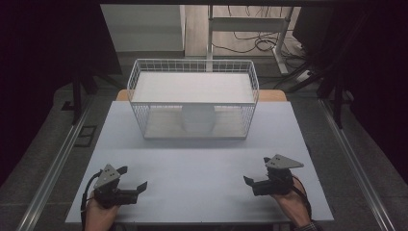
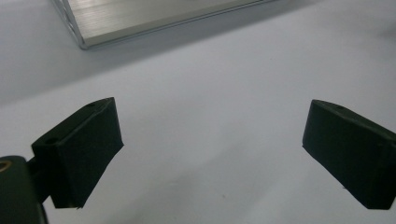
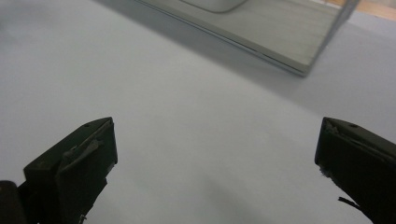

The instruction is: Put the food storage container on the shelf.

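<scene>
Table (image 1: 202, 163) pale grey, wire basket (image 1: 192, 98) at back, left tongs (image 1: 131, 179) and right tongs (image 1: 257, 171) spread, dark room.

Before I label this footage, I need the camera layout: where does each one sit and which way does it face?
High view: above the near table edge, facing forward and down at the wire rack; both hands and grippers show.
Left gripper view: on the left gripper, facing the tabletop; open jaws.
Right gripper view: on the right gripper; open jaws.
Shared: the rack's base.
</scene>
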`<state>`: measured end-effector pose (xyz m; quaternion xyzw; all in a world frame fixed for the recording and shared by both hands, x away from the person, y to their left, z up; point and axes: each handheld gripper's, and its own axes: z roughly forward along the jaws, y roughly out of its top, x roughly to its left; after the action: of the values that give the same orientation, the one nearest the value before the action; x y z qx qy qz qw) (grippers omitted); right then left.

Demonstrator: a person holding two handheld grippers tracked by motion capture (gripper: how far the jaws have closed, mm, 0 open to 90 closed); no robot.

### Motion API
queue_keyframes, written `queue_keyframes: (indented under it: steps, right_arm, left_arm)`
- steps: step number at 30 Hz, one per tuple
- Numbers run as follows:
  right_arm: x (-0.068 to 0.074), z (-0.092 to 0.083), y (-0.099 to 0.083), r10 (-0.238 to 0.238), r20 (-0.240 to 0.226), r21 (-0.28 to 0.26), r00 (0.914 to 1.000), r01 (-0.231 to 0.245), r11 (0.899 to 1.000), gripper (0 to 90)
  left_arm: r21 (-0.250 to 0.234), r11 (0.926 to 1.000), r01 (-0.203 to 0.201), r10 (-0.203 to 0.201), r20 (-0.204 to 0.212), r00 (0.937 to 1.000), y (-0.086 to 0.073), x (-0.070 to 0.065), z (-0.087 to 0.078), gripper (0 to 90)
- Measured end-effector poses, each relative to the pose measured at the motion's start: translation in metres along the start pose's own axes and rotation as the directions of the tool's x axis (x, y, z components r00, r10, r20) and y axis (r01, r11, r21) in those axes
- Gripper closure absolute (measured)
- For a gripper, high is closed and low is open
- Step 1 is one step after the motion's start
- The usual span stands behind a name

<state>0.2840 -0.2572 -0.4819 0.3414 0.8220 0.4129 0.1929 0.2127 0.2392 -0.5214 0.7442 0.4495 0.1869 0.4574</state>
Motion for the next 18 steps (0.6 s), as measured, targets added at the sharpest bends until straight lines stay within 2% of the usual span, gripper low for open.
queue_keyframes:
  steps: [6, 10, 14, 18]
  right_arm:
    - [-0.005, -0.017, -0.015, 0.046, 0.025, -0.006, 0.9986, -0.046, 0.999, 0.0]
    - [-0.009, -0.025, -0.026, 0.091, 0.034, -0.002, 0.9953, -0.091, 0.996, 0.0]
    - [-0.009, -0.028, -0.036, 0.113, 0.040, 0.020, 0.9928, -0.114, 0.993, 0.0]
    - [-0.008, -0.027, -0.043, 0.110, 0.040, 0.063, 0.9931, -0.113, 0.992, 0.0]
  left_arm:
    - [0.023, 0.9997, 0.011, -0.011, 0.023, 0.9997, -0.004, -0.002, -0.002, 1.4]
    - [0.038, 0.9992, 0.008, -0.008, 0.016, 0.9998, -0.006, -0.004, -0.003, 0.2]
    - [0.048, 0.9988, 0.007, -0.008, 0.012, 0.9999, -0.009, -0.004, -0.003, 0.0]
    - [0.035, 0.9993, 0.010, -0.011, 0.011, 0.9999, -0.009, -0.005, -0.005, 0.0]
